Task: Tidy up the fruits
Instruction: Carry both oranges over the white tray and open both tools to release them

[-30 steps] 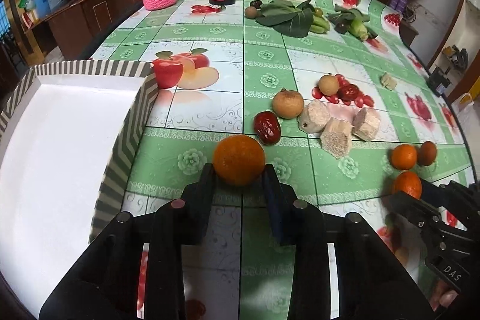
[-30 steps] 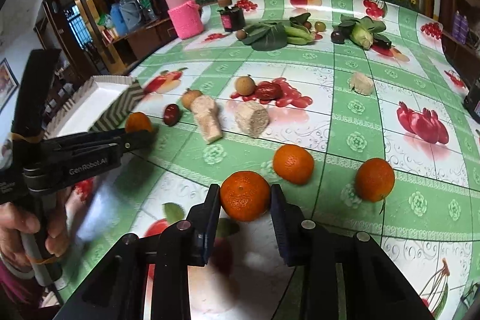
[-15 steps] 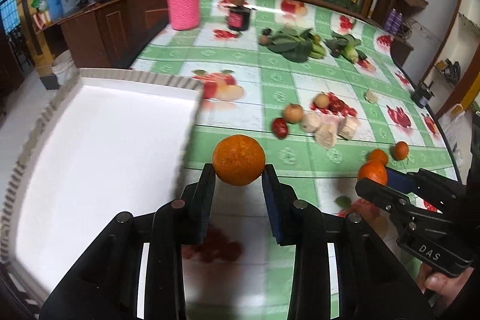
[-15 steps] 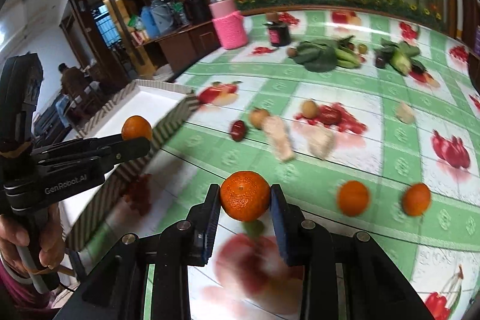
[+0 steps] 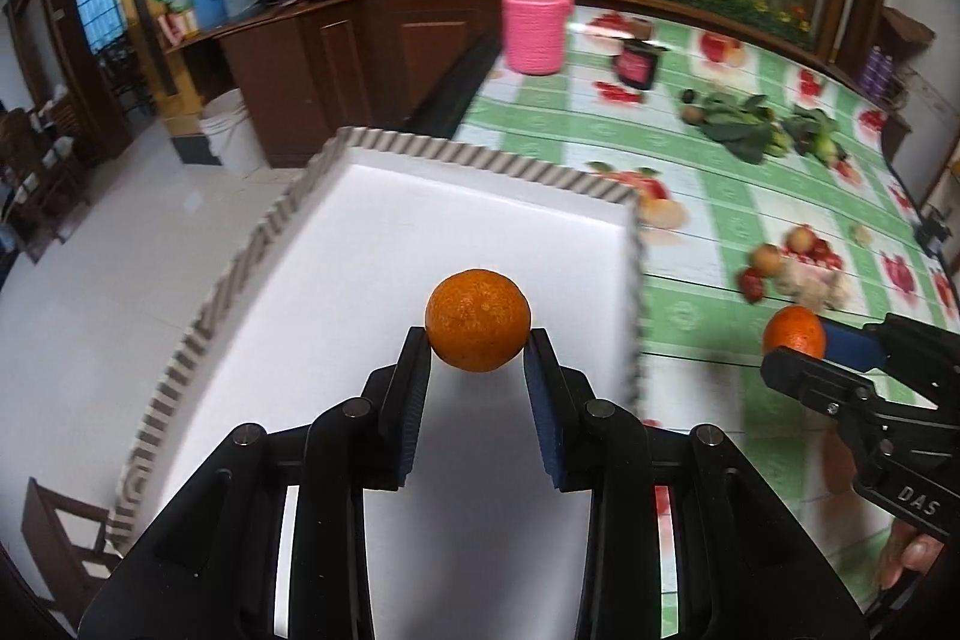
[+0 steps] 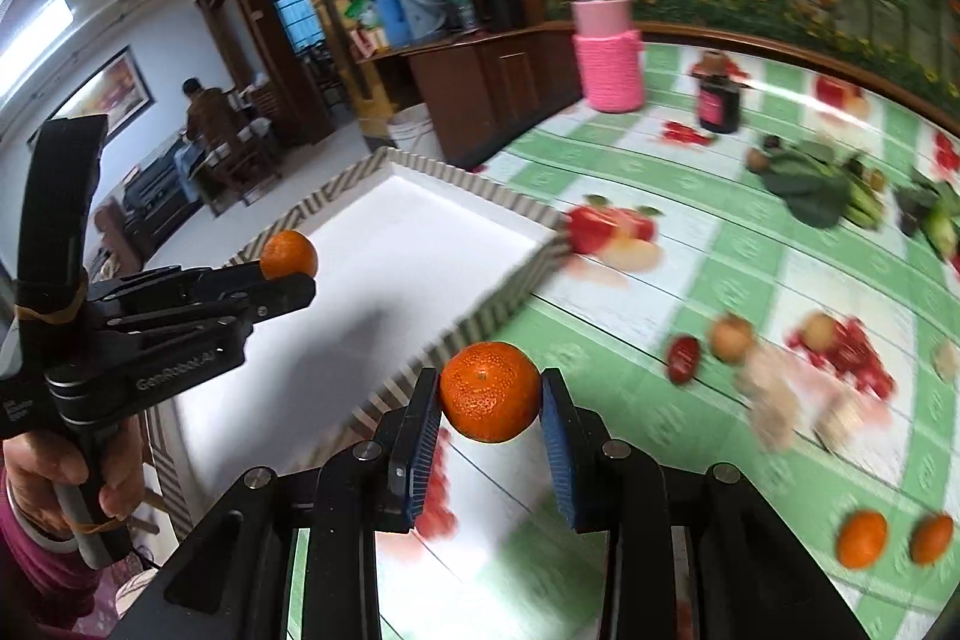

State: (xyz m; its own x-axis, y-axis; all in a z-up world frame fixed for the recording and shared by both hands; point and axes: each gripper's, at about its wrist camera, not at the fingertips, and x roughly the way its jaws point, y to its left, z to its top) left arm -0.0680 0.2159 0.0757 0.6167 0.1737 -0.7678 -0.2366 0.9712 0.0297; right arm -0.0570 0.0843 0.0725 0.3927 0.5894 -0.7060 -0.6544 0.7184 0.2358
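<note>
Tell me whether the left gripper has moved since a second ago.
Yes. The left gripper, shut on its orange, has swung from over the tablecloth to above the white tray.

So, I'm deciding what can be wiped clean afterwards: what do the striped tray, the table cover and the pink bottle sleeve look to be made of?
Striped tray: likely foam or coated card; matte white inside, thick printed wall.
Table cover: looks like wipeable vinyl or oilcloth; smooth, slightly glossy, printed fruit squares.
Pink bottle sleeve: knitted or crocheted yarn; ribbed, fuzzy texture.
</note>
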